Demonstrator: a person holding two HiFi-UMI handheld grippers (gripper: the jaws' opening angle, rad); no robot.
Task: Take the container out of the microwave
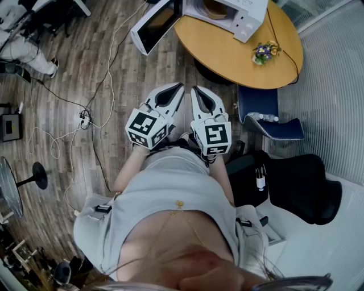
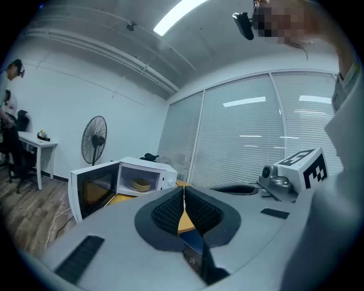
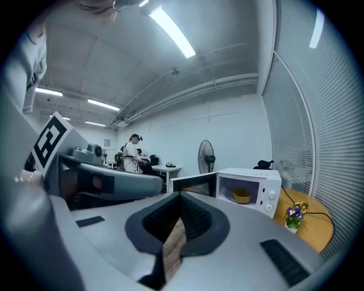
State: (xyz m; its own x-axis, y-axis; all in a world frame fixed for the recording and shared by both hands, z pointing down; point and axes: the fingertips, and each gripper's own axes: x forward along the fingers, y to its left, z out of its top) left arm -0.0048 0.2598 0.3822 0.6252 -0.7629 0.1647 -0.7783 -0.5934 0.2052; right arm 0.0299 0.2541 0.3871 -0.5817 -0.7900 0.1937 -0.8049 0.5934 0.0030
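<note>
Head view gives us the tabletop (image 1: 227, 57) with the microwave (image 1: 239, 14), door open. Left claw (image 1: 180, 88) and right claw (image 1: 195, 90) are pinched together, empty, well short of it. Gripper views look straight in: the container (image 3: 242, 196) sits inside. Flowers (image 3: 293, 215) show in the right one, not the left.

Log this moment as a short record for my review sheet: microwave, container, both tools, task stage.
microwave: stands on the round wooden table, door swung open
container: tan, inside the microwave, untouched
left tool: jaws together, nothing between them, held close to the person's body
right tool: jaws together, empty, beside the left one
also on the table: small flower pot near the edge
task stage: reach not yet made; both tools short of the table
</note>
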